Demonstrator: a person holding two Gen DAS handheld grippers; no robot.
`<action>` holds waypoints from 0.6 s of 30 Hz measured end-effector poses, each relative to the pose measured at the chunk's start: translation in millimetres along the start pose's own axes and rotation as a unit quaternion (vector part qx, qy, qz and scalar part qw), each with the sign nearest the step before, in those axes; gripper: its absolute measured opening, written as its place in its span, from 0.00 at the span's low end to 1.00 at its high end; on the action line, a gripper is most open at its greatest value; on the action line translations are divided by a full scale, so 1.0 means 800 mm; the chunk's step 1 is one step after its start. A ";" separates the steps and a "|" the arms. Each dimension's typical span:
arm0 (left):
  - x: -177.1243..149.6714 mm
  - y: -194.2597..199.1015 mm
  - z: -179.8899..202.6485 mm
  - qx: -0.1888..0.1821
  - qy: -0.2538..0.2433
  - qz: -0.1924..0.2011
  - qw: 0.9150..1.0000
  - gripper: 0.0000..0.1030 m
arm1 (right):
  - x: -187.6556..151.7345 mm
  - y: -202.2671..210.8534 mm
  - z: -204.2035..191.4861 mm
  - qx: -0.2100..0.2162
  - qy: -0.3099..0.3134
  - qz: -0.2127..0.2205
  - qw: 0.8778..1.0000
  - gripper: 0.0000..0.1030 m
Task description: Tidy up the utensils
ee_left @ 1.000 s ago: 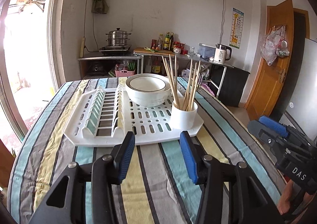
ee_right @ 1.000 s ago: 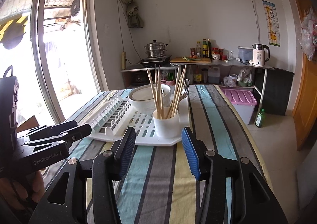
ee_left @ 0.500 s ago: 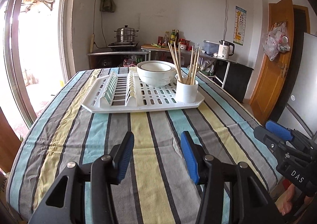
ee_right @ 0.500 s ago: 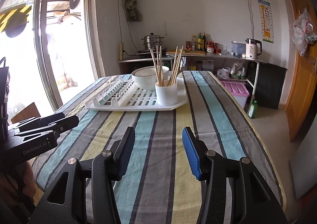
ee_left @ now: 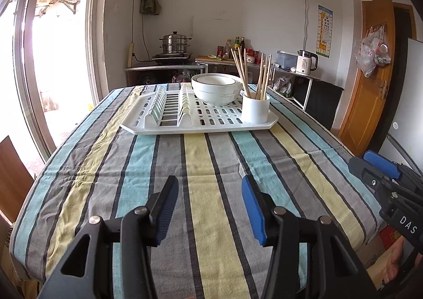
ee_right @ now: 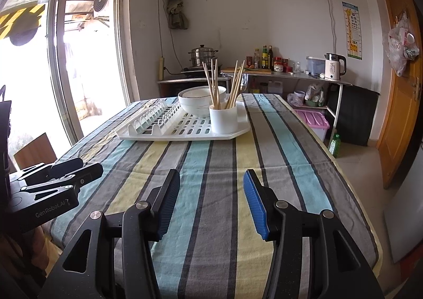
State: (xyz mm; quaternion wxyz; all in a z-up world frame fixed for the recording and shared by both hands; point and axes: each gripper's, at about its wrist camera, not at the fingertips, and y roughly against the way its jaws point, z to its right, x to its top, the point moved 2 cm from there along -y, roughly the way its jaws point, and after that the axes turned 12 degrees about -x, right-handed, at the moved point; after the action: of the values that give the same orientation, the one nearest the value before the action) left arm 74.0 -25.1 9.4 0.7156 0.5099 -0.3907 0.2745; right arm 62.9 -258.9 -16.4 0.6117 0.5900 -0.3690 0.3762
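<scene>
A white drying rack [ee_left: 185,124] [ee_right: 164,135] lies at the far end of the striped table. On it stand a white cup [ee_left: 255,111] [ee_right: 223,118] holding several wooden chopsticks [ee_left: 240,71] [ee_right: 212,82] and a fork, and stacked white bowls [ee_left: 215,87] [ee_right: 194,99]. My left gripper [ee_left: 210,209] is open and empty above the table's near end. My right gripper [ee_right: 211,203] is open and empty, also above the near end, to the right. Each gripper shows in the other's view, the left [ee_right: 60,174] and the right [ee_left: 380,169].
The striped tablecloth [ee_left: 206,166] covers the table. Behind it are a counter with a steamer pot [ee_left: 175,45], bottles and a kettle [ee_left: 306,62]. A glass door is at the left, a wooden door [ee_left: 370,74] at the right. A pink bin [ee_right: 313,119] sits on the floor.
Both grippers have drawn back from the drying rack toward the table's near end; the rack and cup now look smaller and farther. Both stay open and empty.
</scene>
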 end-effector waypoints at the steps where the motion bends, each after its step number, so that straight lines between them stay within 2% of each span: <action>1: -0.001 0.000 -0.001 -0.001 0.002 0.001 1.000 0.50 | 0.000 0.000 -0.001 0.002 0.000 0.000 1.000 0.49; 18: -0.003 0.003 0.001 0.000 0.006 0.005 1.000 0.51 | -0.005 -0.003 -0.006 0.009 0.000 -0.002 1.000 0.50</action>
State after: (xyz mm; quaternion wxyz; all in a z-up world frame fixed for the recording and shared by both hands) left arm 71.0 -24.9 8.6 0.7164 0.5063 -0.3893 0.2809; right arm 63.0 -254.3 -21.1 0.6073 0.5963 -0.3642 0.3782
